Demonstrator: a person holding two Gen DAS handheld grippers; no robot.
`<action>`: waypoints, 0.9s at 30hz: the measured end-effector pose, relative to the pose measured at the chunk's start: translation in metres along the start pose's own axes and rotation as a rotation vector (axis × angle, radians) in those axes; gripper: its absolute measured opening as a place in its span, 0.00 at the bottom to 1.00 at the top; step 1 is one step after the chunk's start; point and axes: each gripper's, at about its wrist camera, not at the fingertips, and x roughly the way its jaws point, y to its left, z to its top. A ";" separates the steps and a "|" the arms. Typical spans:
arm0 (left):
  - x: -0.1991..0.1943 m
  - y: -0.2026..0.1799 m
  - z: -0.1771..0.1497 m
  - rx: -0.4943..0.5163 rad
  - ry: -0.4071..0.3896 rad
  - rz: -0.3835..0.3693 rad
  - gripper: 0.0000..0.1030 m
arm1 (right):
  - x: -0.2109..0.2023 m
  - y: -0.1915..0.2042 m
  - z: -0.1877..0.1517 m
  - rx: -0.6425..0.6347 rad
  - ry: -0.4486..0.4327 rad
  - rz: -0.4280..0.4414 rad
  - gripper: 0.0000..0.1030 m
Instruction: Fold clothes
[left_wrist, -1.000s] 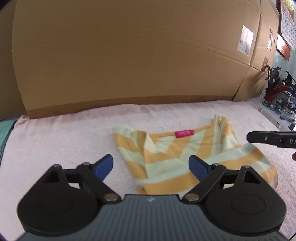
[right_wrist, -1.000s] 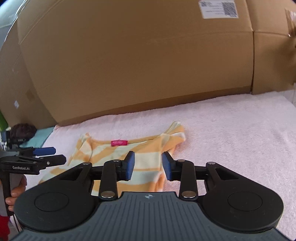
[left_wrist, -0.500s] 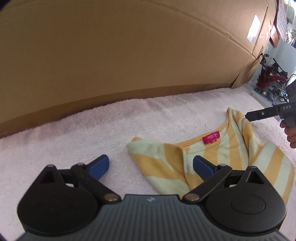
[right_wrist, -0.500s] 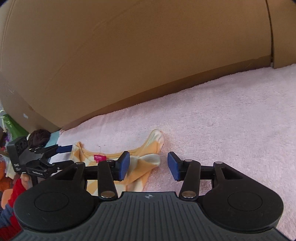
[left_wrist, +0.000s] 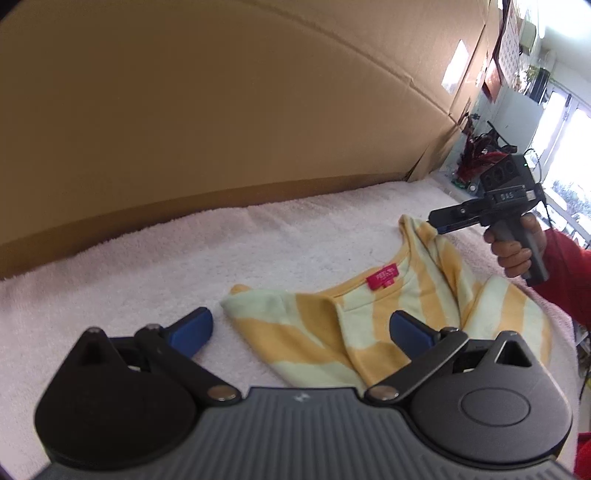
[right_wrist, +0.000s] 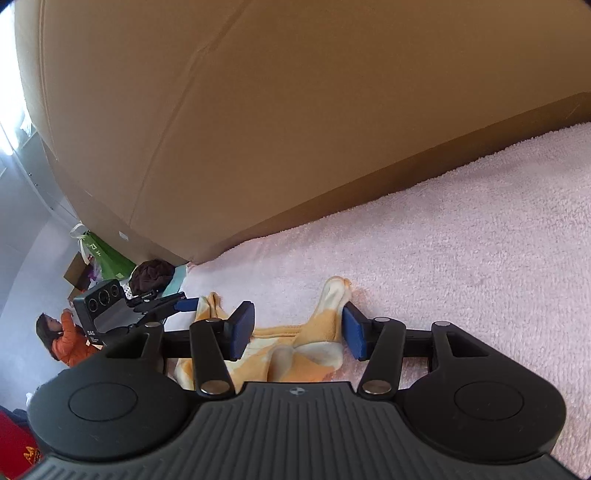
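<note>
Now, left wrist view: the left gripper (left_wrist: 301, 330) is opening to its widest, nothing held — the striped shirt (left_wrist: 388, 325) lies closer on the pink towel (left_wrist: 147, 273) than before. Right wrist view: the right gripper (right_wrist: 299, 334) opens too, empty, straddling the shirt's shoulder (right_wrist: 332, 314).

Each gripper is built of matte black: two round discs flanking a ribbed grey housing, with black linkage arms pinned by silver screws and tipped with blue pads (left_wrist: 192, 326). On the right gripper (left_wrist: 439, 225), white lettering is printed. A red sleeve (left_wrist: 565, 269) is worn behind its grey handle.
</note>
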 end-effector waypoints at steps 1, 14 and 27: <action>0.000 -0.001 -0.001 -0.001 -0.001 -0.019 0.98 | -0.001 0.001 -0.003 -0.025 -0.009 0.003 0.52; 0.003 0.005 0.002 -0.027 -0.013 -0.080 0.99 | -0.002 0.011 -0.018 -0.130 -0.068 -0.044 0.53; 0.018 0.010 0.013 -0.040 0.019 -0.196 0.98 | -0.005 0.007 -0.019 -0.100 -0.075 -0.019 0.53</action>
